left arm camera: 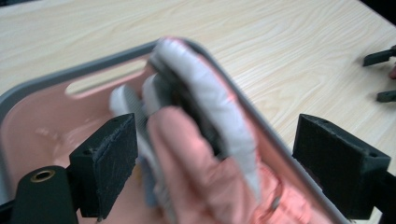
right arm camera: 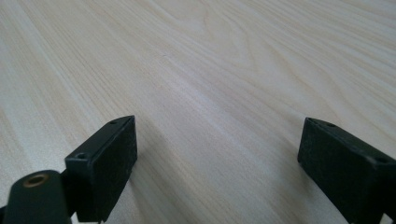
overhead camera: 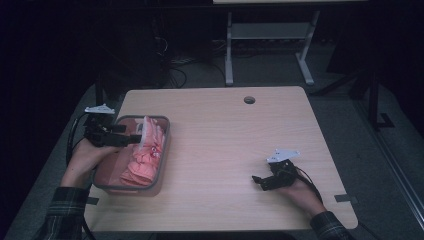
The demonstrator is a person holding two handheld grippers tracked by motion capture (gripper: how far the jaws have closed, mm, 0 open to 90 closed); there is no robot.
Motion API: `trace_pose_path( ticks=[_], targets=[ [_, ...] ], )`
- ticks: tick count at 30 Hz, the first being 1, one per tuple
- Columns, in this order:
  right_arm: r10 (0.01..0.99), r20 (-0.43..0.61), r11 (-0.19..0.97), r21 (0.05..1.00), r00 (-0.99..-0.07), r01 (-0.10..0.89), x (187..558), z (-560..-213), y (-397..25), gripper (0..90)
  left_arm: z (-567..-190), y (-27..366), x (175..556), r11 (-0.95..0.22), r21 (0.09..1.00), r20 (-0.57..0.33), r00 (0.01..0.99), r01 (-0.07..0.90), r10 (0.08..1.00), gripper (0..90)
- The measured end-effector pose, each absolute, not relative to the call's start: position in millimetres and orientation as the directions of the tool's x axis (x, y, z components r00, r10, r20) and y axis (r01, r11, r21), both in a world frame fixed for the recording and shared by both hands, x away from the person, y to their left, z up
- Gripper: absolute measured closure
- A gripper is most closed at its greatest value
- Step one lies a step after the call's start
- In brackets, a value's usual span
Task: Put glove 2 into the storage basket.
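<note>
A pink bin with a grey rim (overhead camera: pixel 166 145) sits at the table's left and holds a heap of pink and white fabric pieces (overhead camera: pixel 140 167). One pink and white fabric piece (overhead camera: pixel 145 131) (left arm camera: pixel 201 107) stands up near the bin's far right wall. My left gripper (overhead camera: pixel 134 138) (left arm camera: pixel 219 140) is over the bin with its jaws wide apart on either side of that piece, not pressing it. My right gripper (overhead camera: pixel 257 181) (right arm camera: pixel 217 140) lies open on the bare wood at the front right, nothing between its jaws; it also appears far off in the left gripper view (left arm camera: pixel 383 77).
The wooden table (overhead camera: pixel 225 140) has a round cable hole (overhead camera: pixel 249 100) near its far edge. Grey tape (overhead camera: pixel 345 198) marks the front right edge. White legs of another table (overhead camera: pixel 229 55) stand on the floor behind.
</note>
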State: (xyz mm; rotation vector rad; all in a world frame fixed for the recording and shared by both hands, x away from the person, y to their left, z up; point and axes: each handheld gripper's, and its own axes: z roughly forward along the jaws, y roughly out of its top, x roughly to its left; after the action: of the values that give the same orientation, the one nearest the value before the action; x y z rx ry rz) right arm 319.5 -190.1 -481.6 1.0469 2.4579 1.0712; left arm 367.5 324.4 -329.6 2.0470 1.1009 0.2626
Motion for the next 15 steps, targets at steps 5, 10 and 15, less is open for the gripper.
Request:
trace_pose_path(
  ticks=[5, 10, 15],
  targets=[
    [0.706, 0.041, 0.469, 0.720, -0.707, 0.511, 319.7, -481.8, -190.2, 11.2, -326.7, 303.0, 368.9, -0.341, 0.727, -0.158, 0.629, 0.596, 0.761, 13.4],
    [0.706, 0.041, 0.469, 0.720, -0.707, 0.511, 319.7, -481.8, -190.1, 11.2, -319.7, 281.1, 364.7, -0.348, 0.750, -0.149, 0.656, 0.563, 0.740, 13.4],
    [0.706, 0.041, 0.469, 0.721, -0.707, 0.510, 319.7, -481.8, -190.1, 11.2, -318.2, 257.8, 358.6, -0.362, 0.762, -0.144, 0.685, 0.537, 0.714, 13.4]
  ],
)
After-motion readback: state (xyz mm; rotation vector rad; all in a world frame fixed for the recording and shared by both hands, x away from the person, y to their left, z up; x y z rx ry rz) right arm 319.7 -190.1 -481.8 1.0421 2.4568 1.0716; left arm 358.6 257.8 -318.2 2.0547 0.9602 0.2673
